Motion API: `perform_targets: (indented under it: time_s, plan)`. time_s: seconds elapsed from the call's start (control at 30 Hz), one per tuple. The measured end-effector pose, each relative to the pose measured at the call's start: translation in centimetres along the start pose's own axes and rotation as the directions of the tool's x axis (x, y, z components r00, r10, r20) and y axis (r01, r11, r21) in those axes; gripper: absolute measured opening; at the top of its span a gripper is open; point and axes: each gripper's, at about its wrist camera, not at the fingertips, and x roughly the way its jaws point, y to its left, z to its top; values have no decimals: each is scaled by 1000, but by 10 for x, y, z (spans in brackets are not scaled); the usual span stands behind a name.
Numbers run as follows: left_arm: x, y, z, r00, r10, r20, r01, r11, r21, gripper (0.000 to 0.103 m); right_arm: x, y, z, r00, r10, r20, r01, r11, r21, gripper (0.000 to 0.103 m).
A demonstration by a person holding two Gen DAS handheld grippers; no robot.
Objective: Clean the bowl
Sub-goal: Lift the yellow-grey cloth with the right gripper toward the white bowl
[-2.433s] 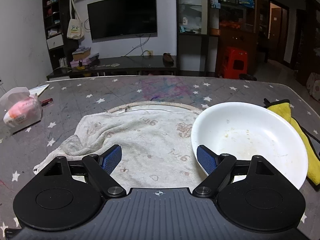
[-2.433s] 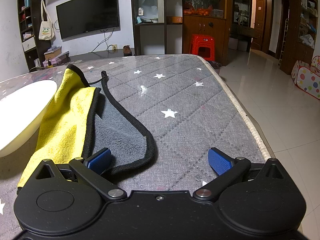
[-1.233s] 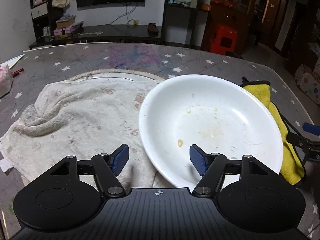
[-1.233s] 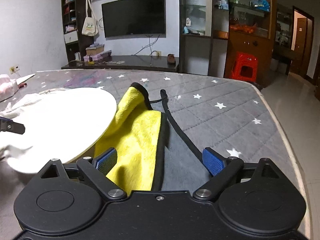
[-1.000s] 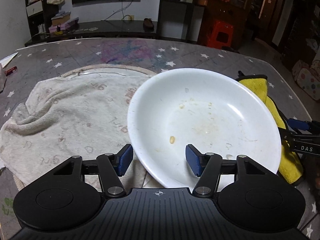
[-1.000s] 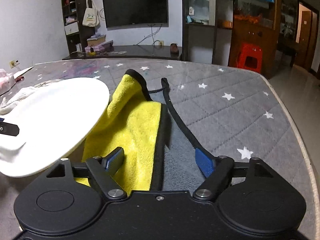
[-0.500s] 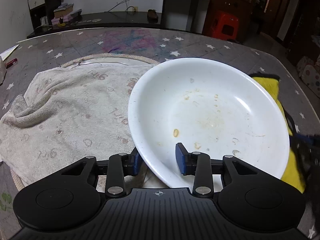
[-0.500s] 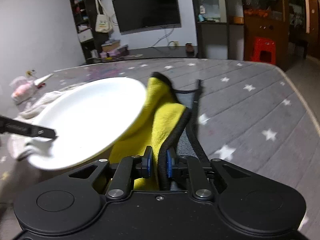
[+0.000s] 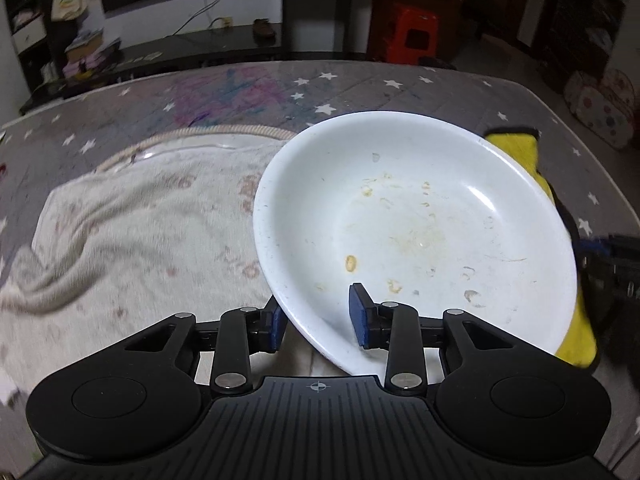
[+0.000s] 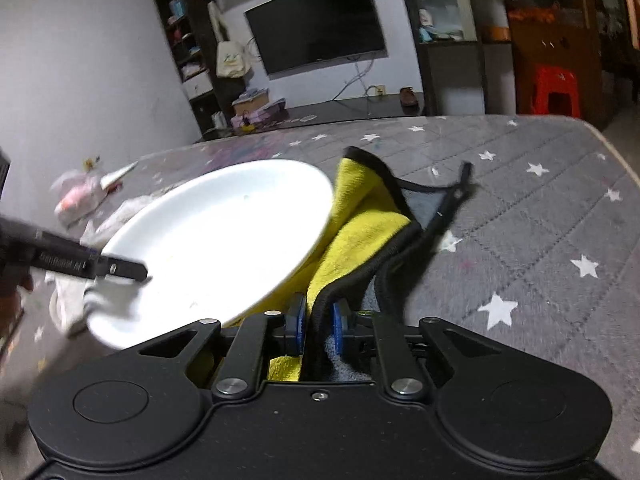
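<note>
Grey star-print worktop (image 9: 400,80), TV and shelves behind. White bowl (image 9: 420,216) sits partly on a stained beige towel (image 9: 140,232), its far rim tilted up, food specks inside. Left gripper (image 9: 316,320) clamped on the bowl's near rim, one pad inside, one outside. Right gripper (image 10: 318,328) closed on the black-trimmed edge of the yellow-grey cloth (image 10: 360,240), which lies just beside and partly under the bowl. Right-wrist view motion-blurred.

Bowl (image 9: 420,216): white, with yellowish-brown food specks. Cloth (image 10: 360,240): yellow face, grey reverse, black edging. Towel (image 9: 140,220): off-white, faint reddish print. Table cover (image 10: 540,208): grey quilted, white stars. Gripper pads (image 9: 357,314): blue, on black arms.
</note>
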Motion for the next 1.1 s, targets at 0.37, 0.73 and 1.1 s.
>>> perform_targets:
  time_s: [0.37,0.73,1.1]
  plan:
    - [9,2,10,999,-49,6,48,987,157,40,22,-49,17,996,75,57,-88,960,267,15]
    - [8,-1,4,991,-135,-6,133,967,219,40,10,-69,-7,991,112,66,-129,913,388,11]
    - [3,-24,-1,976,-217,-29,214,916,338,40,-45,-77,-57,992,106,69,-125,907,402,10]
